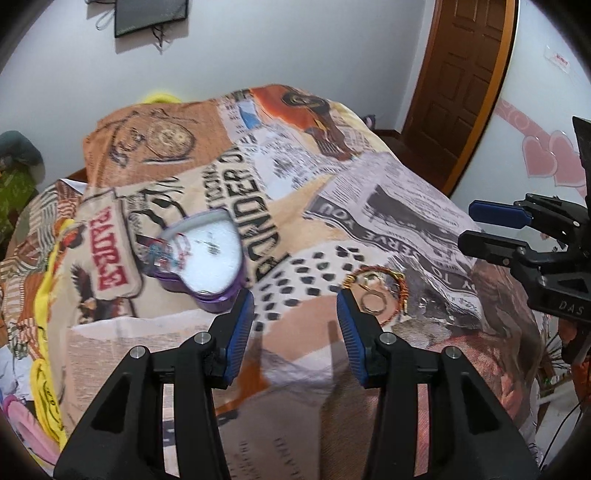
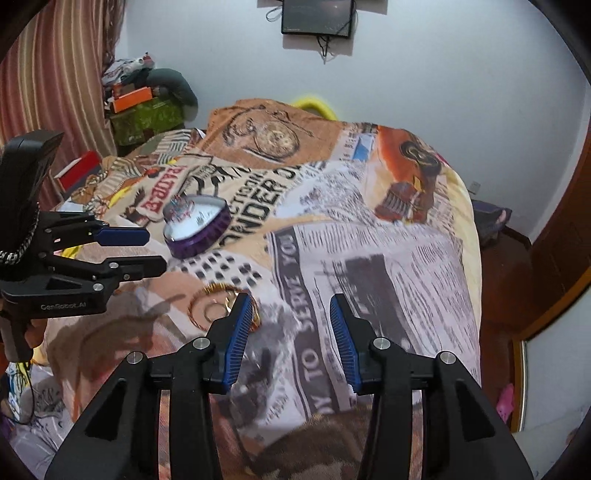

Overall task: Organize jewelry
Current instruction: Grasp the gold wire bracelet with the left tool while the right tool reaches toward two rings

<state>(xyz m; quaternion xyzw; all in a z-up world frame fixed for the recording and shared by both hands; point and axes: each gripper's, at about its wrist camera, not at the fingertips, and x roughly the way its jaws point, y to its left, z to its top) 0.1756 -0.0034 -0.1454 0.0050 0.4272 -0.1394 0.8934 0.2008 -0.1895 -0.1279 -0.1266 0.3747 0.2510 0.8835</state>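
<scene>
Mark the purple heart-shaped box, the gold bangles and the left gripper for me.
purple heart-shaped box [image 1: 207, 258], left wrist view, on its white inside.
gold bangles [image 2: 207, 310], right wrist view, on the small inner ring.
left gripper [image 1: 295, 332], left wrist view, midway between its blue fingertips.

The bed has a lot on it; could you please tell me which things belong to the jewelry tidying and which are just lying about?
For the job:
- purple heart-shaped box
- gold bangles and rings
- left gripper
- right gripper

Lying about:
- printed blanket
- yellow cloth
- orange box
- wall screen
</scene>
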